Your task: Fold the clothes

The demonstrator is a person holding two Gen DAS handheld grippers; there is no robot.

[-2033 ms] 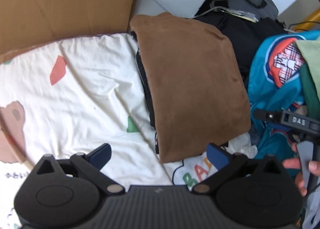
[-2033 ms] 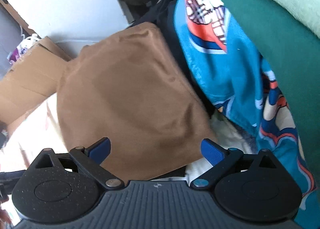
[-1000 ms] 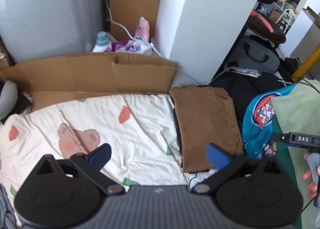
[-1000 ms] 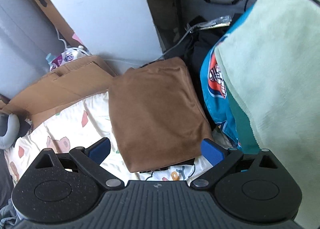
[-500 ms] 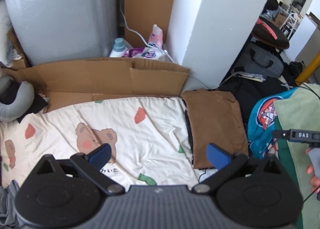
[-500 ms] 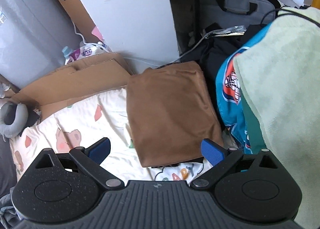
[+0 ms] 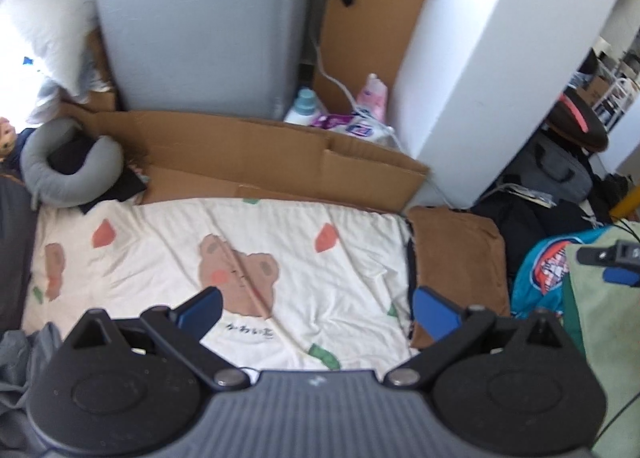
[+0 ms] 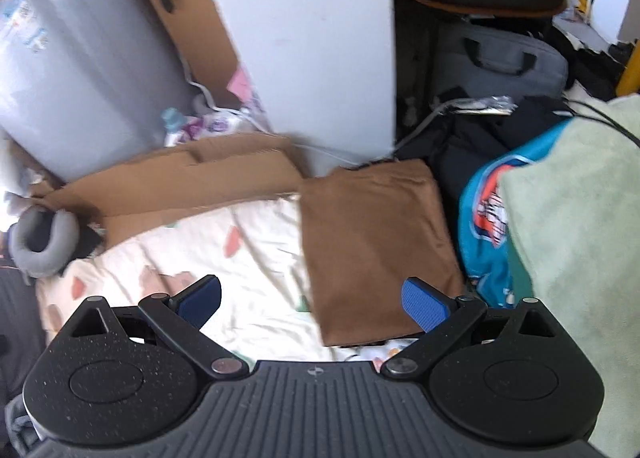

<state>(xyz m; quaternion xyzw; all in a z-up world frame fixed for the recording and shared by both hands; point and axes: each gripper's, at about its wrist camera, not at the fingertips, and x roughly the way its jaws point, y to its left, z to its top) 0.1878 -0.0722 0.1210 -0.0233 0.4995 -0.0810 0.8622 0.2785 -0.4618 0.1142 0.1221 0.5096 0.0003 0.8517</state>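
Brown fabric, folded into a neat rectangle, lies at the far right edge of the bear-print sheet, seen from my left gripper, whose jaws stand wide apart and empty above the sheet. Cardboard borders the sheet behind.

From my right gripper, jaws likewise apart and holding nothing, the same brown piece sits beside a heaped pile: a blue printed garment under pale green cloth. Reaching into that heap risks dragging several layers at once, or nudging the finished fold out of square, since the pile presses close against it.
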